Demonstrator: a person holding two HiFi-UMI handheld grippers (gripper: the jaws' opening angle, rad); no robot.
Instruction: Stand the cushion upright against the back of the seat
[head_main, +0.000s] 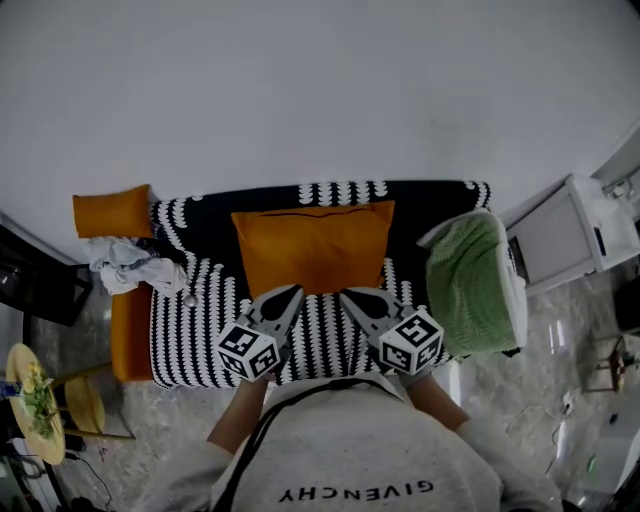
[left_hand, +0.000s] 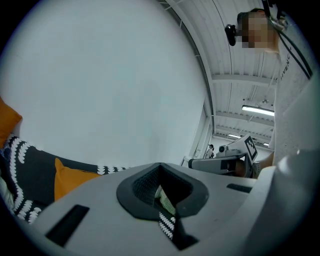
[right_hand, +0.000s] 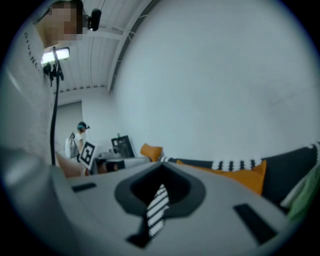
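Note:
An orange cushion (head_main: 312, 248) rests at the middle of the sofa, its top edge against the black backrest; whether it stands fully upright I cannot tell. It also shows in the left gripper view (left_hand: 70, 177) and the right gripper view (right_hand: 235, 176). My left gripper (head_main: 296, 292) and right gripper (head_main: 345, 295) hover side by side over the striped seat (head_main: 200, 330), just short of the cushion's lower edge and not touching it. Both are shut with nothing between the jaws (left_hand: 162, 192) (right_hand: 159, 192).
A green cushion (head_main: 470, 285) lies on the sofa's right end. A smaller orange cushion (head_main: 110, 212) and a crumpled white cloth (head_main: 125, 265) sit at the left end. A white cabinet (head_main: 560, 240) stands to the right, a small round table with a plant (head_main: 35, 400) at the left.

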